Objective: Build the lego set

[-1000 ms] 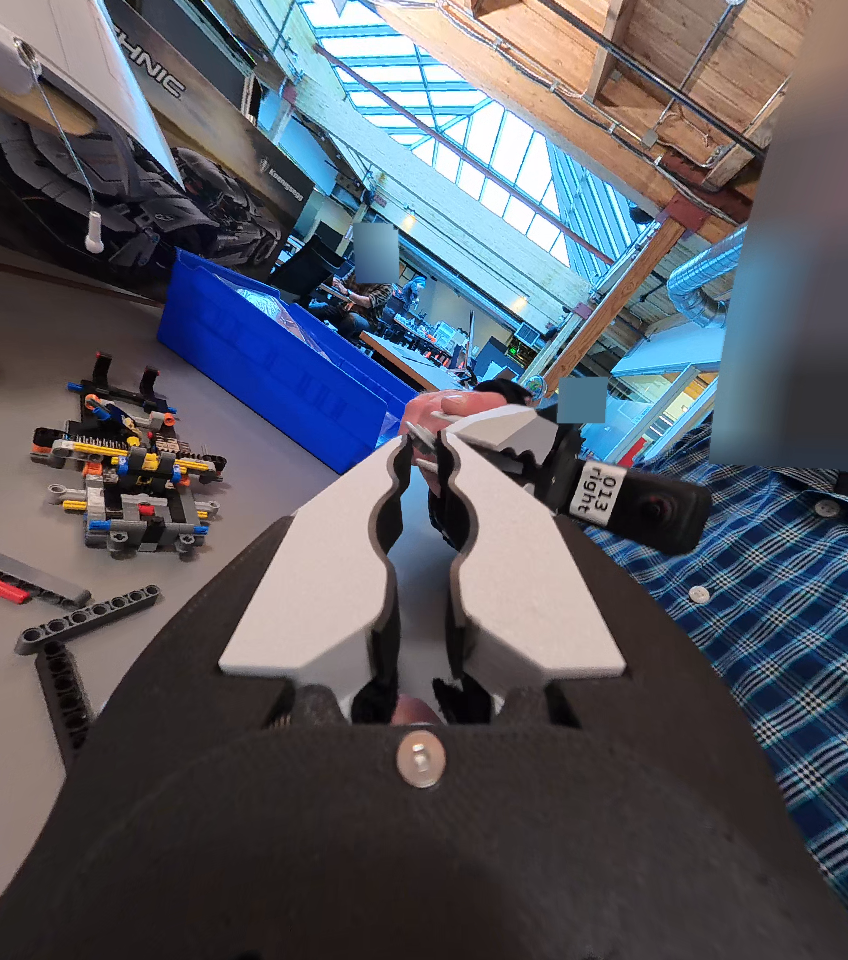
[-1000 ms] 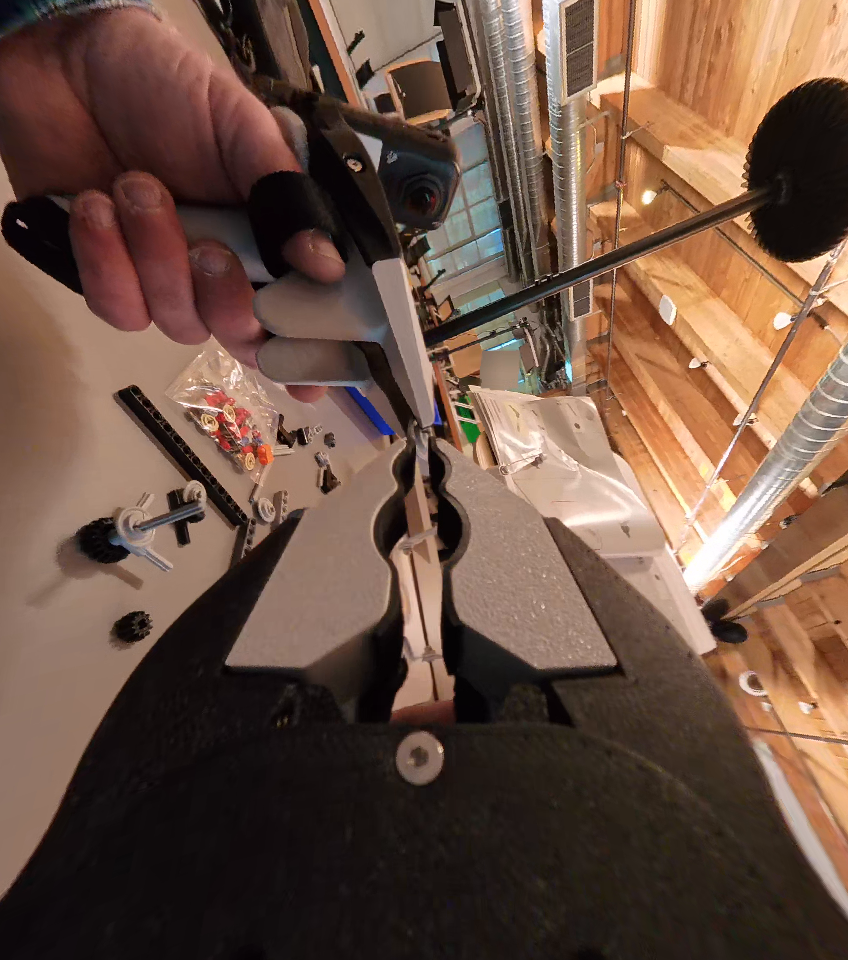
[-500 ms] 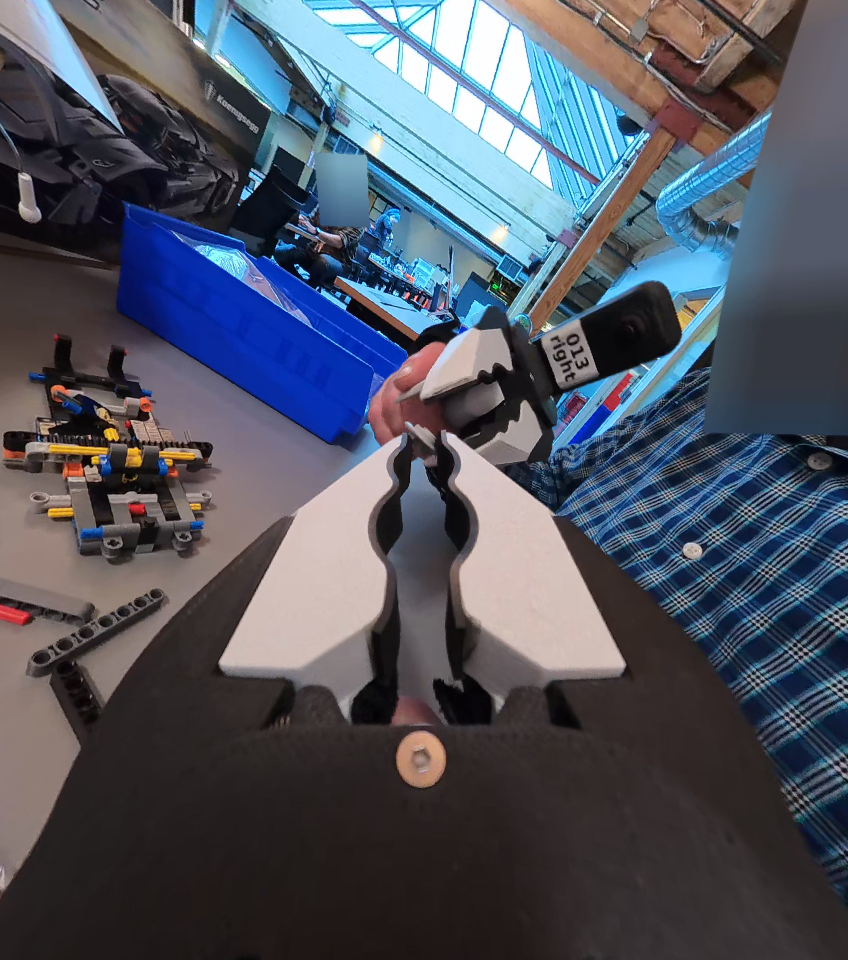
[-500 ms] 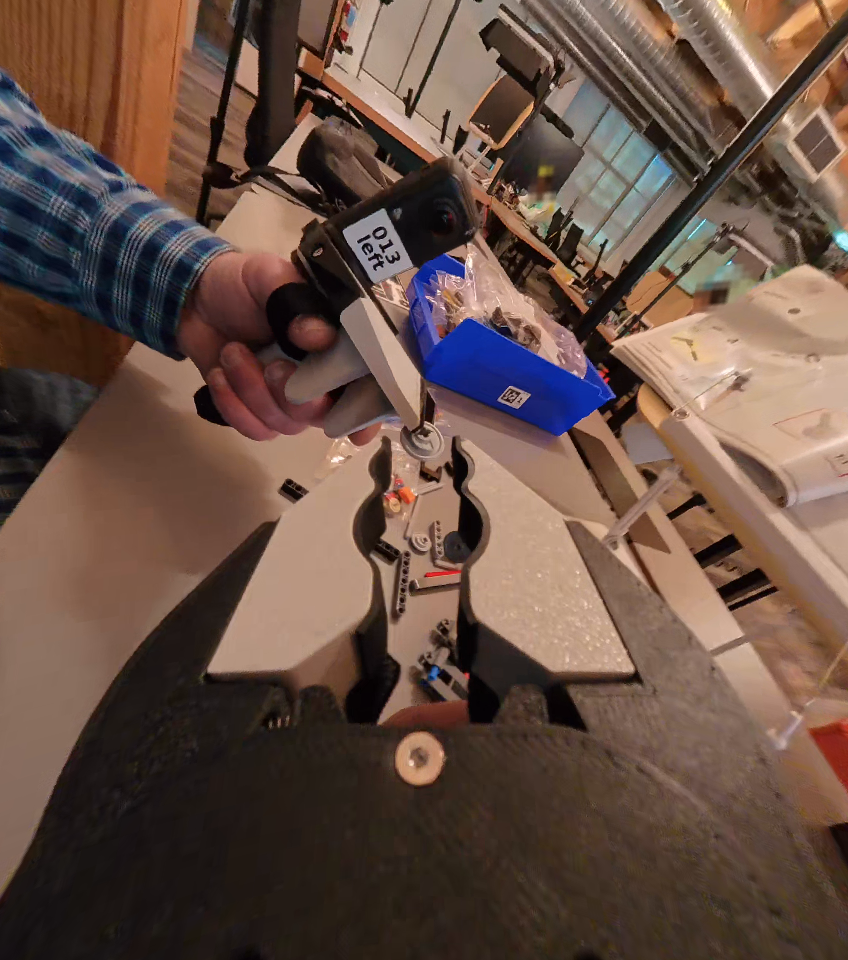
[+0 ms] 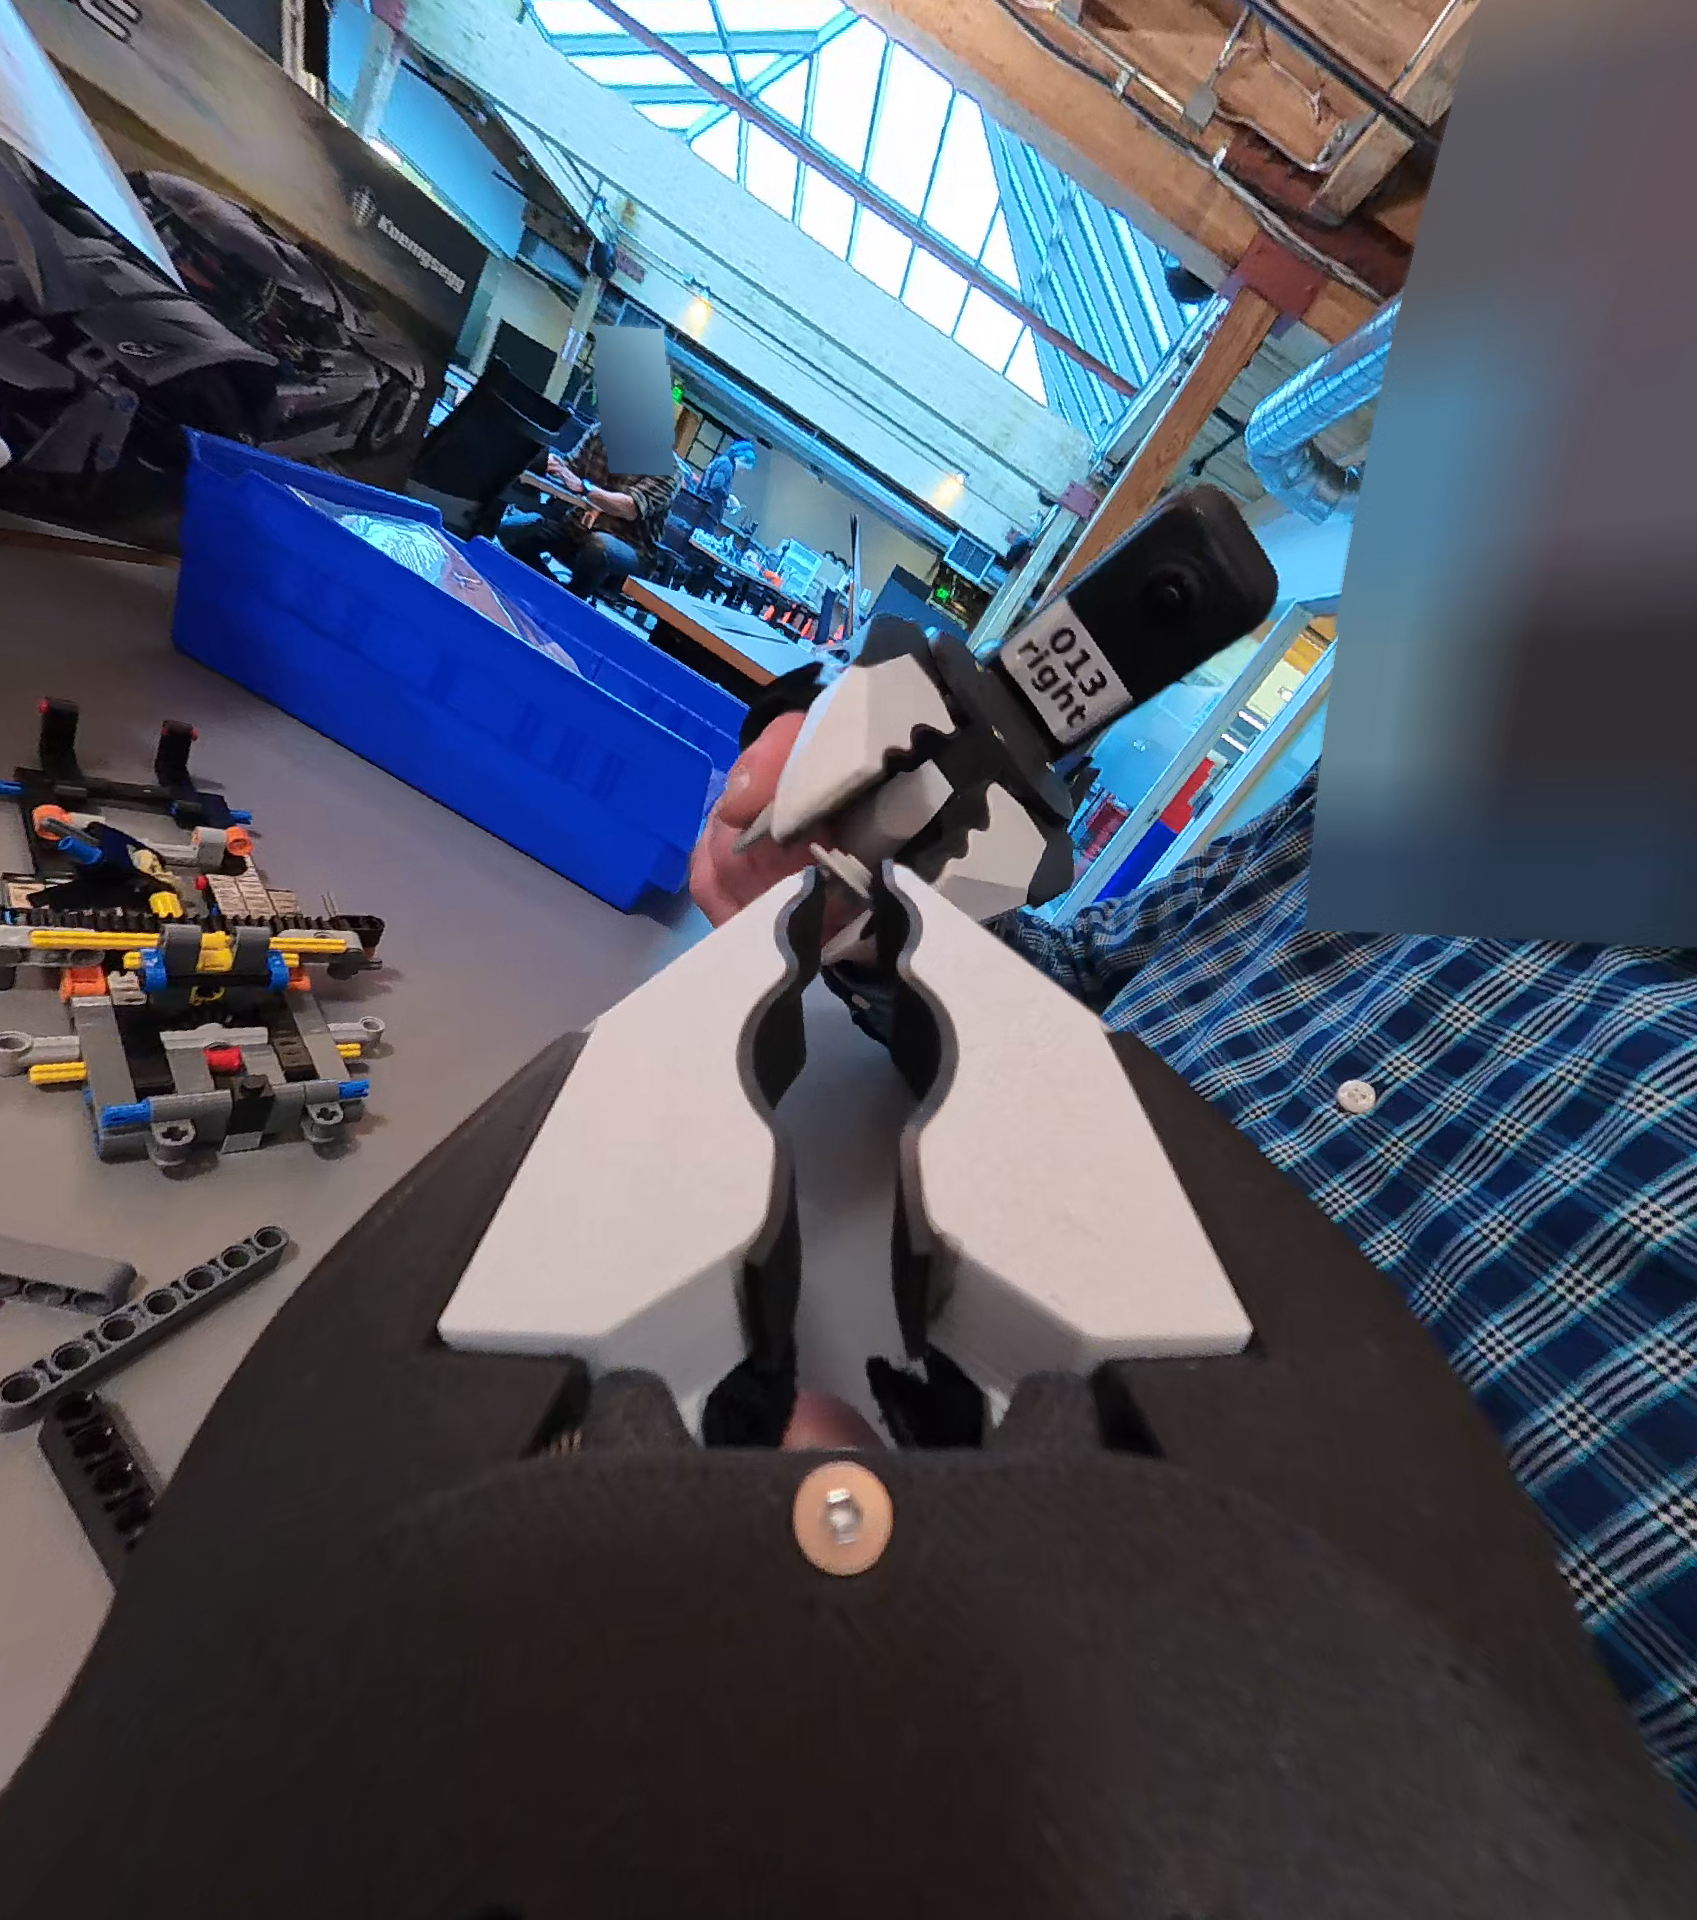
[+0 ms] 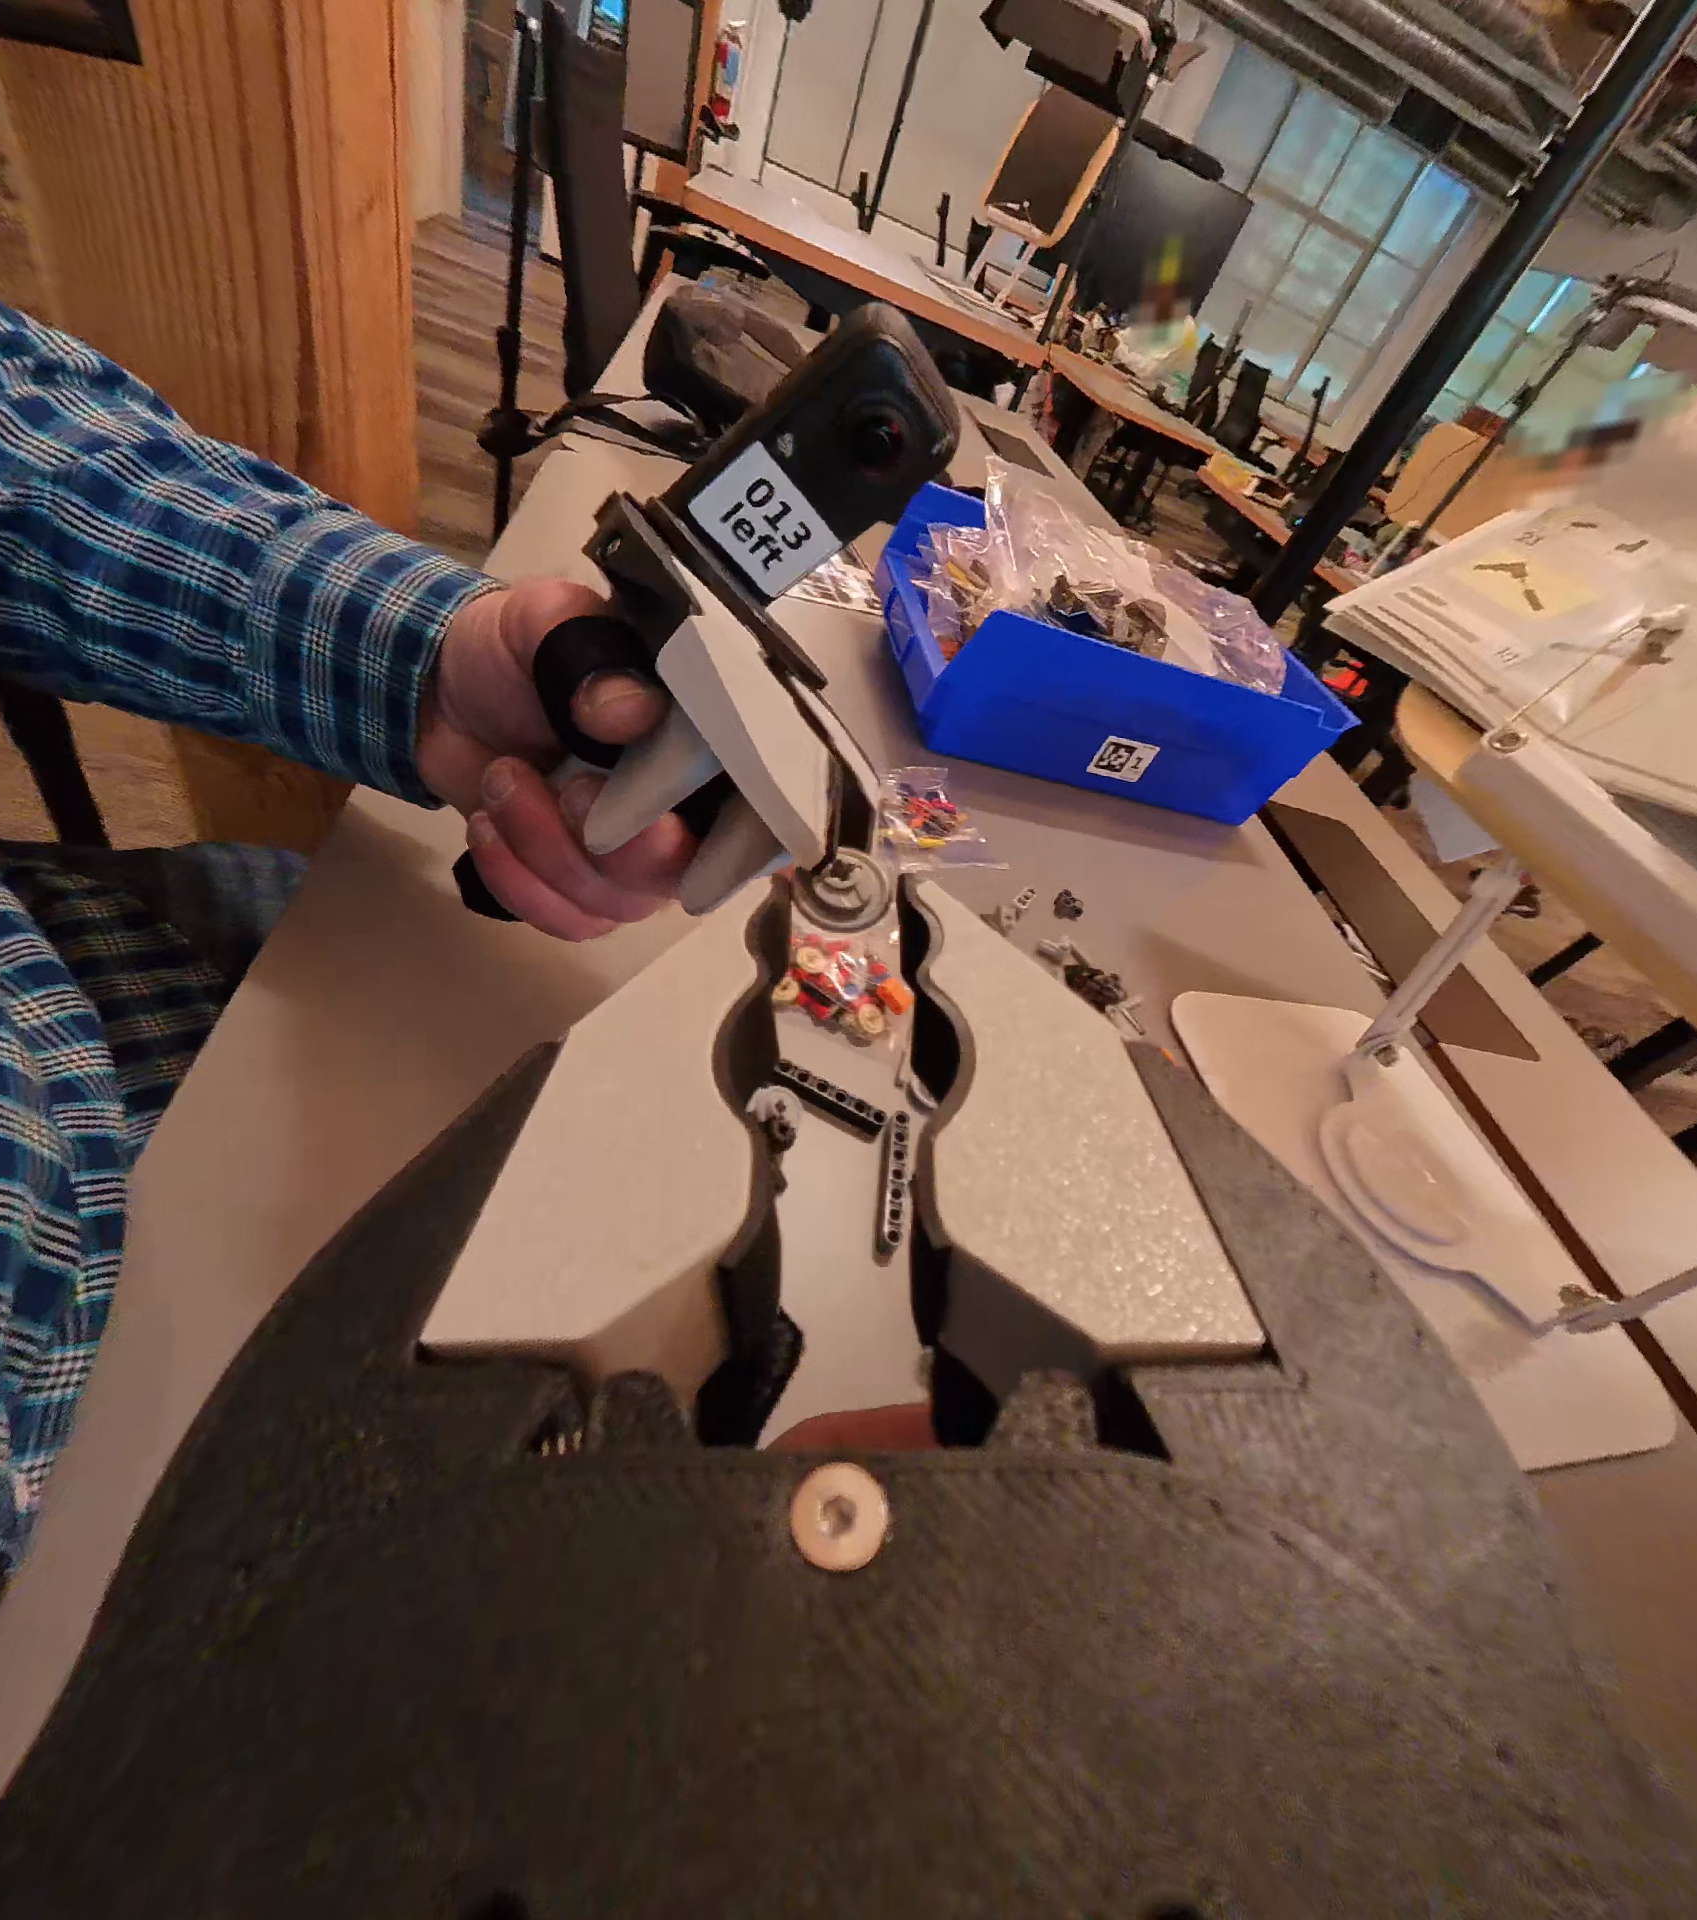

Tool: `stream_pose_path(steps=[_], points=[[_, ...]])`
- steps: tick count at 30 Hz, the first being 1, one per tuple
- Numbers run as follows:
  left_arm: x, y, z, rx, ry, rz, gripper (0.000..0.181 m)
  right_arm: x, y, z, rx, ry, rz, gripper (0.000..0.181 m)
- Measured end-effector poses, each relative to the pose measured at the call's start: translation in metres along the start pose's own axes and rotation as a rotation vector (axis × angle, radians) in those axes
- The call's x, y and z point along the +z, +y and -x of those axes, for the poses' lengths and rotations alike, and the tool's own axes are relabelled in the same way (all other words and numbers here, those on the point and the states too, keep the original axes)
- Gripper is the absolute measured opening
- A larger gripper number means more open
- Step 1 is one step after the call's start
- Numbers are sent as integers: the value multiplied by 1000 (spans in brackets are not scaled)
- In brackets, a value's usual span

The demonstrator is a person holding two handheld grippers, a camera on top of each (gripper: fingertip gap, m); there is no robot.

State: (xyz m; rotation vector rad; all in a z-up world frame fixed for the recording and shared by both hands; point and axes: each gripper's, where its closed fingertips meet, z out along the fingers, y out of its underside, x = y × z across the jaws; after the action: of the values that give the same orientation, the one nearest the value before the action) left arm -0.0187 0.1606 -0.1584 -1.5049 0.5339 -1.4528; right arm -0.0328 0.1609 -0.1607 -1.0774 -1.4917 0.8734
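Grey table [image 6: 387, 1018], tongs [image 6: 839, 883] pinching upright gear [image 6: 836, 896]

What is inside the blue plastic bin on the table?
The blue plastic bin holds clear plastic bags of small parts; anything under the bags is hidden.

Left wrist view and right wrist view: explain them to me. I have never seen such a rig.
There is no robot. A person holds a left hand-held gripper and a right hand-held gripper, each with a camera looking along its fingers, so each picture also shows the other gripper. On the grey table lie a half-built model, loose beams, a blue bin and a bag of small parts. The tips meet in the air, and both seem closed on a small grey round part.
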Motion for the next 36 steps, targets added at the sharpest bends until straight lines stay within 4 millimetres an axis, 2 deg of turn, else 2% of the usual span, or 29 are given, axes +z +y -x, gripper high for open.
stream_pose_path(steps=[13, 19, 28, 36], points=[[4, 5, 8, -12, -10, 40, 8, -2, 11, -3, 68, -35, 8, 15], [-4, 7, 14, 8, -75, 44, 16, -4, 14, -6, 92, -30, 2, 15], [-24, 48, 34, 182, -293, 235, 25, -5, 27, -7, 123, -23, 18, 15], [-33, 80, 50, 336, -468, 411, 30, -3, 36, -6, 141, -17, 34, 15]])
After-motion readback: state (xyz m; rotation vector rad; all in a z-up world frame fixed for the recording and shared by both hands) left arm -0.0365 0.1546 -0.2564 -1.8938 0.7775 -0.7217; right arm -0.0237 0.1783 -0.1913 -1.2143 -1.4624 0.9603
